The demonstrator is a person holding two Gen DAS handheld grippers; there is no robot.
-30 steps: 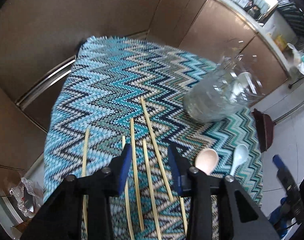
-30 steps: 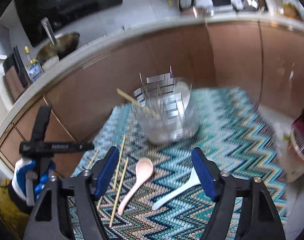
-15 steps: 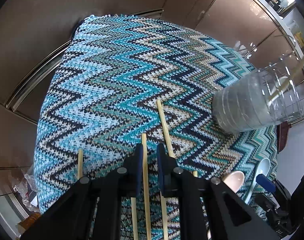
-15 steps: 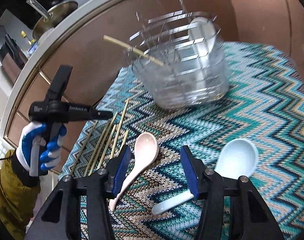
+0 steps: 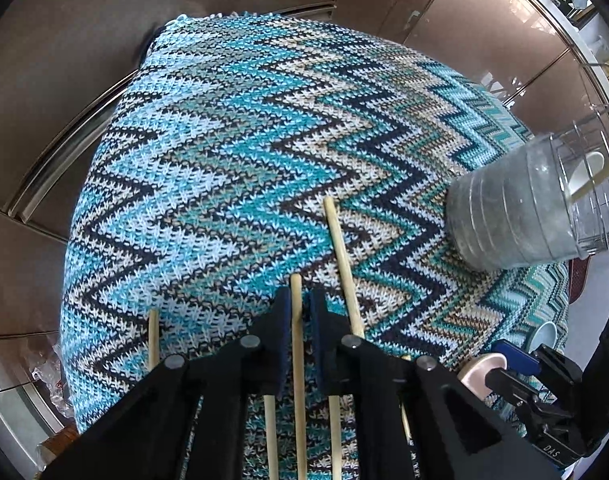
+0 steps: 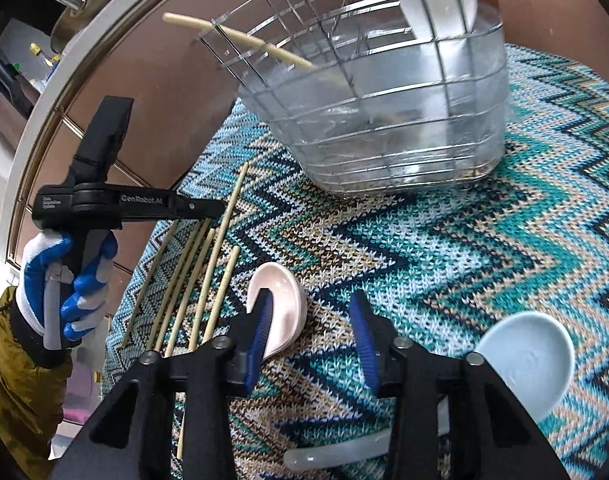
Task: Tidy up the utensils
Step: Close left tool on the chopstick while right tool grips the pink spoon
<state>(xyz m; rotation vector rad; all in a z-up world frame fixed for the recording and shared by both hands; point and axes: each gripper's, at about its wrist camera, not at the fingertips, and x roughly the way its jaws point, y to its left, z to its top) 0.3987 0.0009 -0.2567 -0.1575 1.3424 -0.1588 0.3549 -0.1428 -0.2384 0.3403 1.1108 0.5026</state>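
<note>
Both tools have come down, the left tool [image 5: 299, 306] now closed on one chopstick [image 5: 297, 344].
Right tool [image 6: 310, 322] is closing beside the pink spoon [image 6: 278, 308]; most utensils are not yet in the basket [image 6: 384, 120].

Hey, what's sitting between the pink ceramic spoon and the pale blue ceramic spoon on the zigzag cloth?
In the right wrist view, only the right gripper, its jaws closing on nothing, and bare zigzag cloth lie between the pink ceramic spoon and the pale blue ceramic spoon.

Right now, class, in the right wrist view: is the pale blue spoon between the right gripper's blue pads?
No. The pale blue spoon lies outside the right gripper, whose closing pads have only cloth between them.
</note>
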